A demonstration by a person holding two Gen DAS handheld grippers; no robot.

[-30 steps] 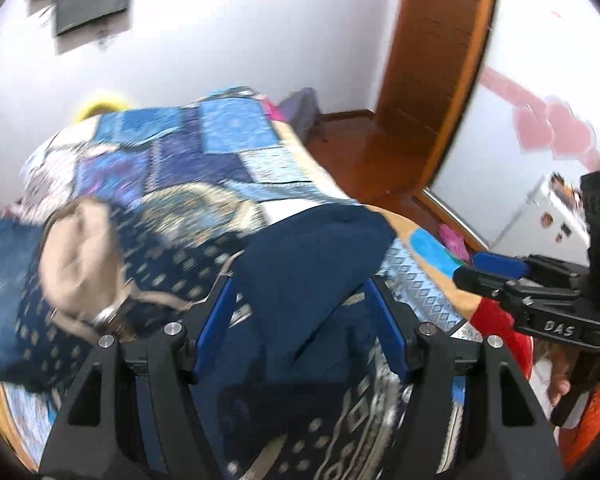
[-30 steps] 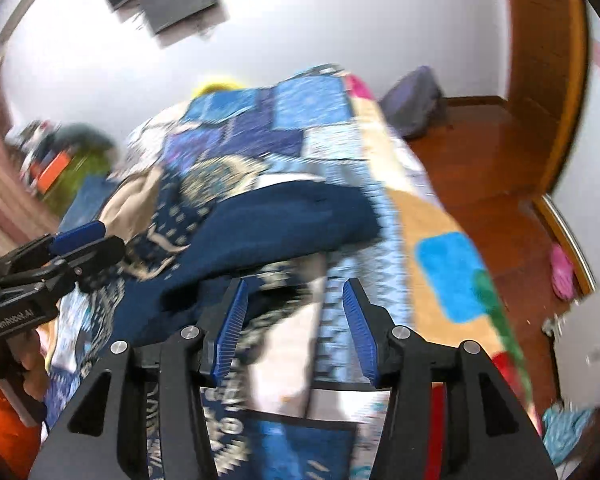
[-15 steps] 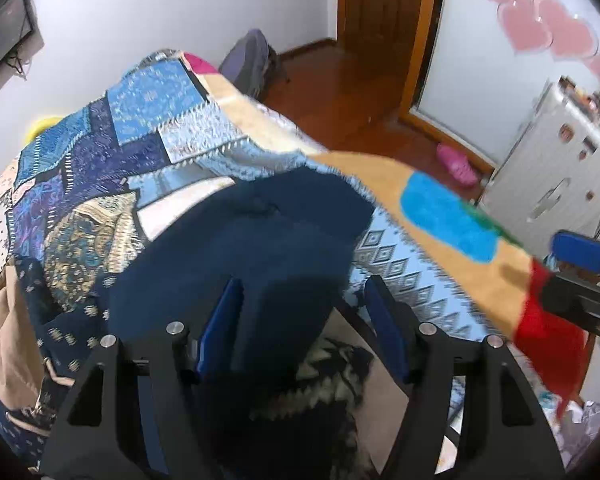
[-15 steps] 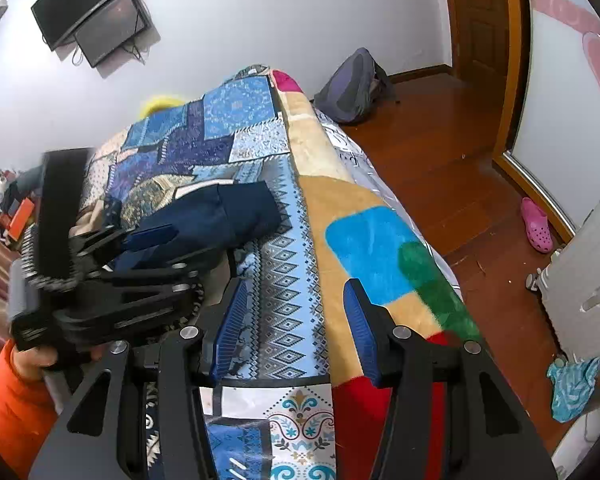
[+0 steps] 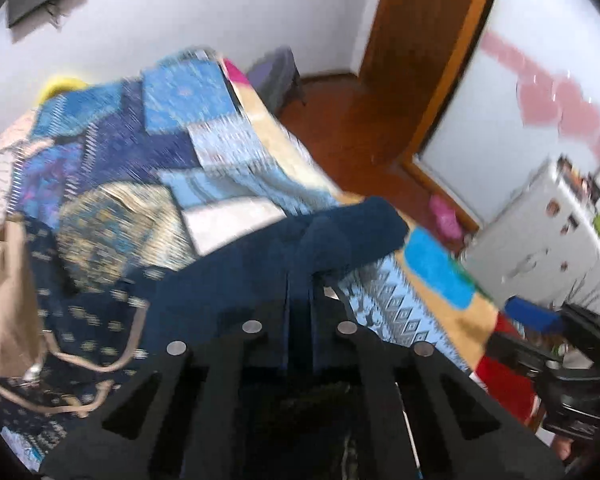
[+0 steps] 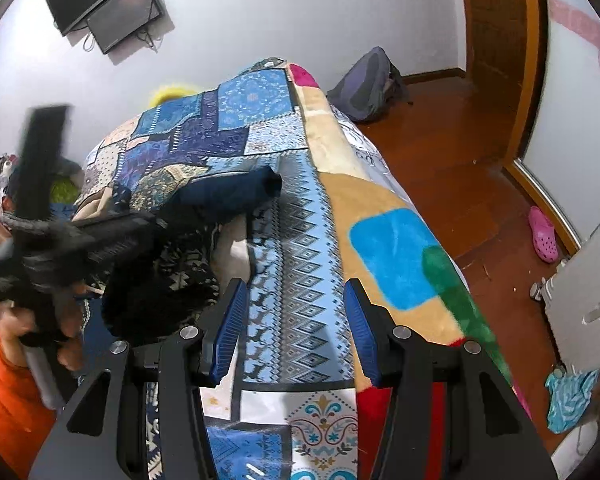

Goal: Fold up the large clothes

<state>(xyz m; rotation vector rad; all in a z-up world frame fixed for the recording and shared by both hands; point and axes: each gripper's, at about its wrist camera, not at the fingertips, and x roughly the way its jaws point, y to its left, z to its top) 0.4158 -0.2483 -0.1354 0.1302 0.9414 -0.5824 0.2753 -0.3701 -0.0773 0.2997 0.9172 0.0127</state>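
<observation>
A dark navy garment (image 5: 268, 264) lies folded on the patchwork bedspread (image 5: 148, 148). My left gripper (image 5: 300, 292) is shut on the navy garment, its fingers pinching the cloth near the garment's right end. The garment (image 6: 228, 192) also shows in the right wrist view, with the left gripper (image 6: 84, 240) blurred over it. My right gripper (image 6: 292, 320) is open and empty above the bedspread (image 6: 300, 256), to the right of the garment and apart from it.
A beige drawstring bag (image 5: 4, 300) and a dark patterned cloth (image 5: 88, 320) lie left of the garment. A black patterned cloth (image 6: 172, 280) lies by it. A backpack (image 6: 364, 84), a pink shoe (image 6: 544, 232), wooden floor and a white cabinet (image 5: 540, 236) are to the right.
My left gripper has closed from open onto the navy garment. My right gripper has drawn back to the right, off the garment, and stays open.
</observation>
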